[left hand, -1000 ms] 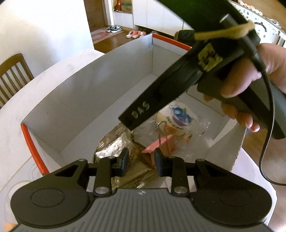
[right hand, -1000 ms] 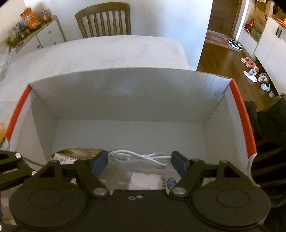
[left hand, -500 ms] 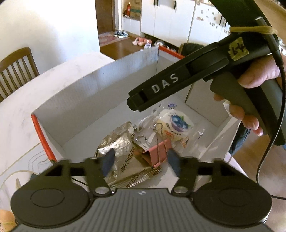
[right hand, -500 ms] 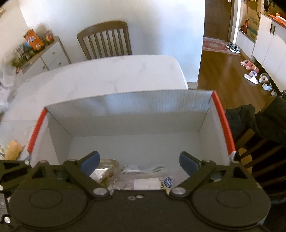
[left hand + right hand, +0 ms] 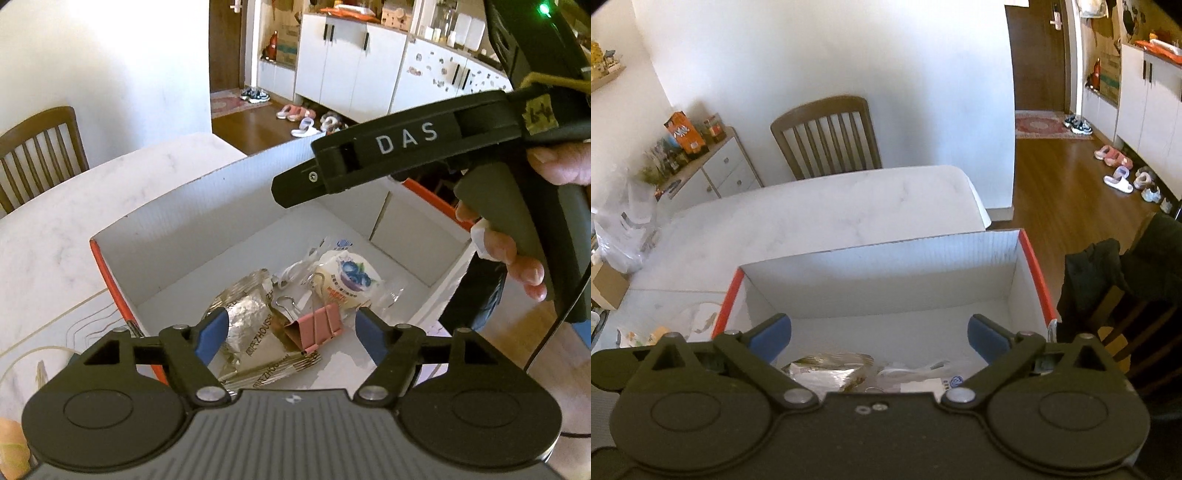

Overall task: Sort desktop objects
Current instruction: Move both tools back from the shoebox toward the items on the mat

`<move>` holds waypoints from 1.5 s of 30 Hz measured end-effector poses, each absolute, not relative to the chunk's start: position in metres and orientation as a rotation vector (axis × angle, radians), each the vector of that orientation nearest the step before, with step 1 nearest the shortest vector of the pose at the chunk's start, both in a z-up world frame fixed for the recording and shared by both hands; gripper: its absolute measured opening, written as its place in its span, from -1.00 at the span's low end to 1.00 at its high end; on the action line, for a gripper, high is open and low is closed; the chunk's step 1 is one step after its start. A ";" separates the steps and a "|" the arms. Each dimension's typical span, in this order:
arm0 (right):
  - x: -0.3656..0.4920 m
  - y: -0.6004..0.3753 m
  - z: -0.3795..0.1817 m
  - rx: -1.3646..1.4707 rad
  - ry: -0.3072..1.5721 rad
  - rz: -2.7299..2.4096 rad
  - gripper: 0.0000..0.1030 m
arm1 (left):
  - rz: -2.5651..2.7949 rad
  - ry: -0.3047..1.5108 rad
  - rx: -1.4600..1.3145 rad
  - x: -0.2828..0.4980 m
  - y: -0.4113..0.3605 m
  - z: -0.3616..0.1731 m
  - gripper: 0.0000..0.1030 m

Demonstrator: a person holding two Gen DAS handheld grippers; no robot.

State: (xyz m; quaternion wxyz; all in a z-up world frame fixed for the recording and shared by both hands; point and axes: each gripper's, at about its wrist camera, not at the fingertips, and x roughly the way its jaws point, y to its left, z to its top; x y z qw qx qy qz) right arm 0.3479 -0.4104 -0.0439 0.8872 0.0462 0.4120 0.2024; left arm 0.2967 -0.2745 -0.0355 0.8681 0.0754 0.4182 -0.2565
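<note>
A white cardboard box with orange rims [image 5: 173, 236] stands on the marble table. In it lie a pink binder clip [image 5: 319, 326], a silver foil snack packet [image 5: 247, 317], a round blueberry snack in clear wrap [image 5: 351, 282] and a white cable in a clear bag [image 5: 295, 271]. My left gripper [image 5: 291, 338] is open and empty above the clip. My right gripper [image 5: 879, 332] is open and empty above the box [image 5: 923, 273]; its black body [image 5: 424, 155] shows in the left wrist view. The foil packet [image 5: 827, 369] and cable bag [image 5: 923, 373] peek out below it.
A wooden chair [image 5: 827, 136] stands at the table's far side. A plastic bag [image 5: 624, 229] and small items [image 5: 657, 332] lie on the table left of the box. A dark jacket hangs on a chair [image 5: 1115, 280] to the right.
Both grippers opened and rose away from the box. The left let go of the pink binder clip, which lies in the box; the right released the white cable bag.
</note>
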 end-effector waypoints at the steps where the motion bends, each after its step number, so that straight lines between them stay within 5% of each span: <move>1: 0.346 -0.409 -0.042 0.099 0.848 0.418 0.99 | -0.537 0.867 0.155 0.295 -0.273 -0.034 0.53; 24: 0.292 -0.375 -0.002 0.128 0.707 0.453 1.00 | -0.507 0.677 0.049 0.245 -0.196 0.009 0.92; 45: 0.230 -0.259 -0.004 0.061 0.699 0.489 0.99 | -0.388 0.666 0.002 0.191 -0.047 0.000 0.99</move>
